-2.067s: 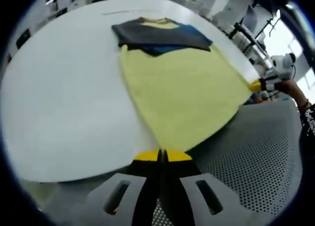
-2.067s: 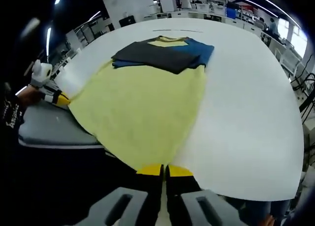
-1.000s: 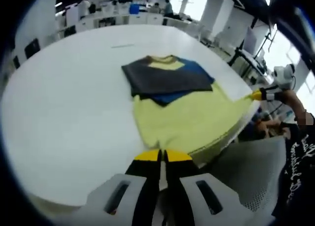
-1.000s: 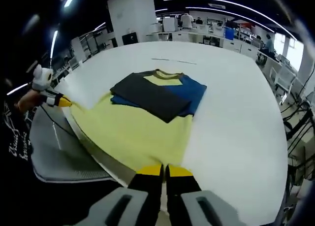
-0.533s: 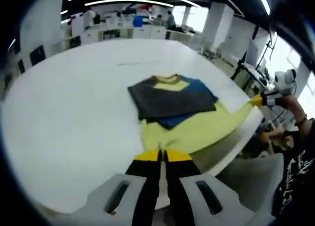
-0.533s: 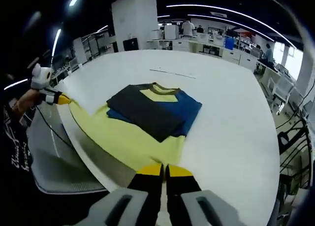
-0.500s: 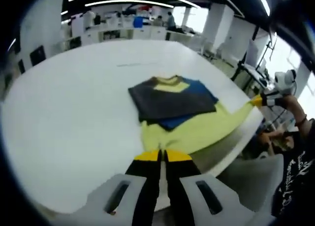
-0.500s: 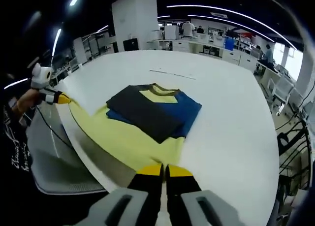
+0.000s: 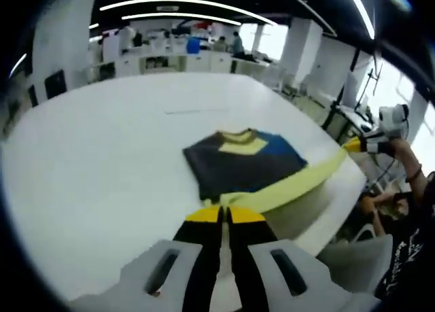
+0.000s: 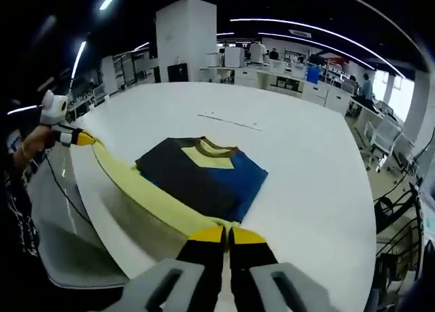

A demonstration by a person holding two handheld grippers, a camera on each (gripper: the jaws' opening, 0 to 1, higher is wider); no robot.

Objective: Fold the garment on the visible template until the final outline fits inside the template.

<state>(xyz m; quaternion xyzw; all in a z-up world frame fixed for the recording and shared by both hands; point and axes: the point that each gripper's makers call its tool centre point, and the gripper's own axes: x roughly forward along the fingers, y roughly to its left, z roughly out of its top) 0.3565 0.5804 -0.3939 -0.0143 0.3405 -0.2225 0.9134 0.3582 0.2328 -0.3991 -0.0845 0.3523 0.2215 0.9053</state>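
A T-shirt (image 9: pixel 239 162) lies on the white table (image 9: pixel 102 156), its dark grey and blue sleeves folded over the yellow chest below the collar. Its yellow hem (image 9: pixel 292 183) is lifted off the table as a taut narrow band. My left gripper (image 9: pixel 224 213) is shut on one hem corner. My right gripper (image 9: pixel 353 145), held in a hand at the right, is shut on the other corner. In the right gripper view the T-shirt (image 10: pixel 197 172) lies ahead, and the hem (image 10: pixel 143 193) runs from my right gripper (image 10: pixel 226 234) to the left gripper (image 10: pixel 80 139).
A thin dark line (image 10: pixel 231 122) is marked on the table beyond the collar. A grey perforated chair (image 10: pixel 61 251) stands by the table's rounded edge (image 10: pixel 102 210). A person's arm (image 9: pixel 411 172) shows at the right. Desks and people fill the far background.
Both grippers have risen and moved toward the collar with the hem. The flat yellow body has shrunk to a raised band over the folded sleeves.
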